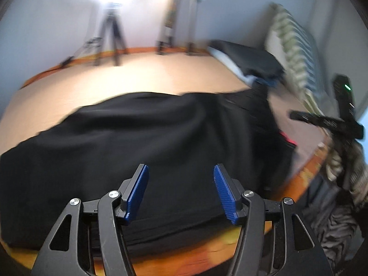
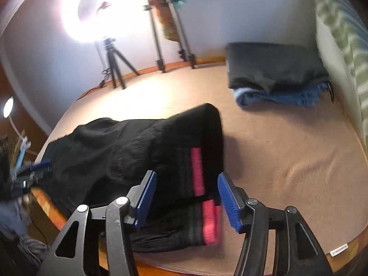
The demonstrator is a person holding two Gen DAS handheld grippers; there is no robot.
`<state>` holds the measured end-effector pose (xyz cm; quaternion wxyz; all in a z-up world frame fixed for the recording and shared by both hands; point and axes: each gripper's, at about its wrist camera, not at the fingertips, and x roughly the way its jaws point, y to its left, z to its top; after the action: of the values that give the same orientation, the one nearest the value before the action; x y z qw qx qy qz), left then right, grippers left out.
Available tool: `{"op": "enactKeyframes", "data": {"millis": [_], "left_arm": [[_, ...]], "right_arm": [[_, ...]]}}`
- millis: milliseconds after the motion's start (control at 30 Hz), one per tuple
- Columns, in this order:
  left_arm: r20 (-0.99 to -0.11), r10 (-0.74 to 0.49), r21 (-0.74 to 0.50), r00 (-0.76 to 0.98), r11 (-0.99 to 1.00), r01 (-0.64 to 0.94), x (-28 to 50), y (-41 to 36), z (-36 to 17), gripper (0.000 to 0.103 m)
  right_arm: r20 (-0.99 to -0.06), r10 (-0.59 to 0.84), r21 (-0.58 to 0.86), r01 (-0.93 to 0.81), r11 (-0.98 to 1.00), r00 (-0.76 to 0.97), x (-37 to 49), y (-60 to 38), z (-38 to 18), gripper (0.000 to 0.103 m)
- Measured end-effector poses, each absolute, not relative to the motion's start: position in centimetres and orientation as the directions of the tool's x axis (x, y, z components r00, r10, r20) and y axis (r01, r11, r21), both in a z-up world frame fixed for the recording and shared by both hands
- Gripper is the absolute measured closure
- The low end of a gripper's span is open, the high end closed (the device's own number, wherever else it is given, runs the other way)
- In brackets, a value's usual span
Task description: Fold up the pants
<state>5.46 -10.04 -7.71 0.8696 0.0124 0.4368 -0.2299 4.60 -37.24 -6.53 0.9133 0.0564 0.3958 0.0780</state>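
Black pants [image 1: 138, 142] lie folded over on the tan bed cover [image 1: 142, 76], near its front edge. In the right wrist view the pants [image 2: 128, 151] show a pink waistband strip [image 2: 198, 172] at their right end. My left gripper [image 1: 181, 172] is open and empty, just above the pants' near edge. My right gripper [image 2: 186, 179] is open and empty, its jaws standing either side of the pink strip, above it. The left gripper also shows at the left edge of the right wrist view [image 2: 34, 169]. The right gripper's body shows in the left wrist view [image 1: 340, 119].
A stack of folded dark and blue clothes [image 2: 276, 76] lies at the far right of the bed by a striped pillow [image 2: 340, 30]. Tripods [image 2: 115, 66] and a bright ring light [image 2: 92, 11] stand by the back wall. The bed's orange edge [image 1: 207, 253] runs below the grippers.
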Motion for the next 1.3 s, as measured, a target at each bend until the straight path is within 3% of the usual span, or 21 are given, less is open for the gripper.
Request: {"op": "enactKeyframes", "data": {"millis": [167, 600, 733, 800, 867, 933, 1100, 1200, 1267, 1300], "left_arm": [[-0.793, -0.456, -0.219, 0.403, 0.832, 0.51, 5.4, -15.0, -8.6, 0.04], [-0.852, -0.412, -0.165, 0.323, 0.797, 0.581, 5.2, -19.0, -11.7, 0.039], [-0.855, -0.4, -0.143, 0.329, 0.793, 0.593, 5.0, -19.2, -12.3, 0.039], [-0.854, -0.4, -0.138, 0.333, 0.791, 0.597, 5.0, -19.2, -12.5, 0.039], [-0.852, -0.399, -0.133, 0.339, 0.79, 0.598, 4.9, -19.1, -12.6, 0.039], [-0.85, -0.401, -0.136, 0.341, 0.793, 0.594, 5.0, -19.2, -12.7, 0.04], [-0.842, -0.407, -0.138, 0.354, 0.797, 0.589, 5.2, -18.9, -12.4, 0.064], [-0.835, -0.423, -0.16, 0.352, 0.799, 0.58, 5.5, -18.5, -12.4, 0.071], [-0.835, -0.43, -0.175, 0.345, 0.8, 0.574, 5.8, -18.3, -12.5, 0.073], [-0.834, -0.433, -0.179, 0.343, 0.799, 0.573, 5.8, -18.2, -12.6, 0.074]], "right_arm": [[-0.739, 0.234, 0.236, -0.083, 0.968, 0.631, 6.4, -39.1, -7.7, 0.043], [-0.746, 0.352, 0.342, -0.129, 0.931, 0.565, 9.1, -39.2, -10.1, 0.043], [-0.739, 0.369, 0.34, -0.16, 0.927, 0.563, 8.7, -38.5, -9.8, 0.064], [-0.737, 0.358, 0.323, -0.166, 0.932, 0.573, 8.4, -38.2, -9.6, 0.068], [-0.737, 0.347, 0.312, -0.163, 0.936, 0.58, 8.2, -38.2, -9.6, 0.086], [-0.734, 0.334, 0.306, -0.152, 0.94, 0.591, 8.0, -38.4, -9.6, 0.093], [-0.694, 0.376, 0.361, -0.155, 0.919, 0.613, 7.5, -38.9, -8.8, 0.101], [-0.705, 0.353, 0.338, -0.147, 0.93, 0.615, 7.5, -38.8, -8.9, 0.089], [-0.712, 0.366, 0.363, -0.132, 0.922, 0.599, 7.8, -39.0, -9.4, 0.046], [-0.718, 0.361, 0.365, -0.12, 0.923, 0.595, 7.9, -39.0, -9.7, 0.043]]}}
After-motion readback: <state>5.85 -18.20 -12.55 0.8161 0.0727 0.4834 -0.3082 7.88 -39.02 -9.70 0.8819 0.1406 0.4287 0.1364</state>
